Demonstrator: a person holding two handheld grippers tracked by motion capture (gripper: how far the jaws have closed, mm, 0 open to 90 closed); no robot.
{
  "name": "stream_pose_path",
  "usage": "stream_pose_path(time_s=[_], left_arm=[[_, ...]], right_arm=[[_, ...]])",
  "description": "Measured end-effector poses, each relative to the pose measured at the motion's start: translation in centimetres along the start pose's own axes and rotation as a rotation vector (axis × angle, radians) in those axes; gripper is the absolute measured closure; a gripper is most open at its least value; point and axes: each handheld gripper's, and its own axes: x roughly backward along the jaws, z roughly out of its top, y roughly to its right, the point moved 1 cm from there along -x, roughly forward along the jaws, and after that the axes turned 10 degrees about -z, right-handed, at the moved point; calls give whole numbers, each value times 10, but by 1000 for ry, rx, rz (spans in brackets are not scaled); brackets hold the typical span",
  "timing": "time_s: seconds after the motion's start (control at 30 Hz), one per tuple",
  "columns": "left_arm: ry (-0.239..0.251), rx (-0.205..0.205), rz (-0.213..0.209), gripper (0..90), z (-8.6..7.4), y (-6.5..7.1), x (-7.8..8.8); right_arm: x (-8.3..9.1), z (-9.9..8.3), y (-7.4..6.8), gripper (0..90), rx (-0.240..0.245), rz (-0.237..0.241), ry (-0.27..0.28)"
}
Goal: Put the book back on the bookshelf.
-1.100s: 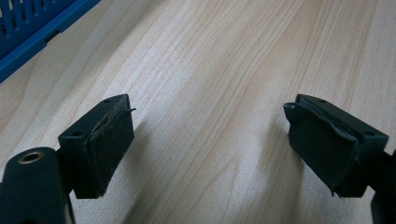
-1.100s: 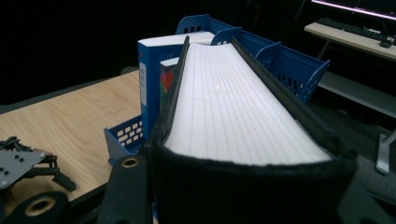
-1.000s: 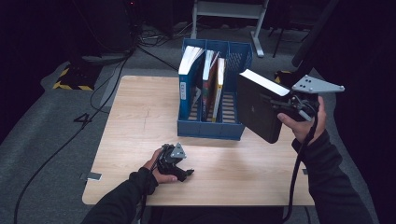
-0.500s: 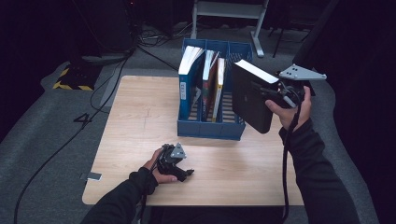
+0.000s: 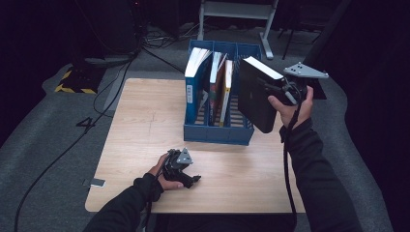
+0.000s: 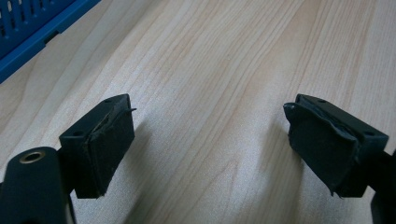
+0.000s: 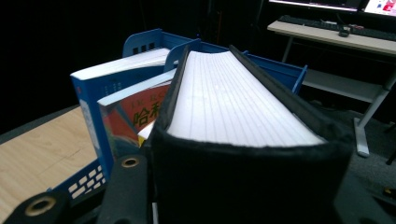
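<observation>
At the right end of the blue file rack [image 5: 218,133], a thick black hardcover book [image 5: 256,96] hung in the air, clamped across its thickness by the right gripper [image 5: 280,89]; the jaws were closed on the book near one corner, page edges [image 7: 233,100] turned upward. Rack contents: a blue-spined book [image 5: 193,84] in the left slot, an orange-covered book [image 5: 220,87] and a slimmer pale one beside it; the rightmost slot looked free. Judged step: lowering the black book into that free slot. To do it well, the book should be squared with the dividers, its lower edge brought over the opening before descent, and the grip kept firm, since the heavy volume could pivot between the pads. Right forearm was raised, hand [image 5: 290,104] level with the rack's top, gripper pointing toward the rack. Left gripper [image 5: 180,169] rested on the wooden table [image 5: 145,121] near the front edge, jaws wide apart with nothing between them, pads [image 6: 109,144] just above the bare wood.
</observation>
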Motion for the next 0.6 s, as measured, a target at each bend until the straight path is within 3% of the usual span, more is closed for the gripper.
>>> stream_pose_path(time_s=[0.27, 0.6], left_arm=[[-1, -4, -3, 149, 0, 0, 0], [-2, -7, -5, 149, 0, 0, 0]], right_arm=[[-16, -1, 0, 534, -33, -43, -9], [-33, -3, 2, 534, -51, -64, -21]])
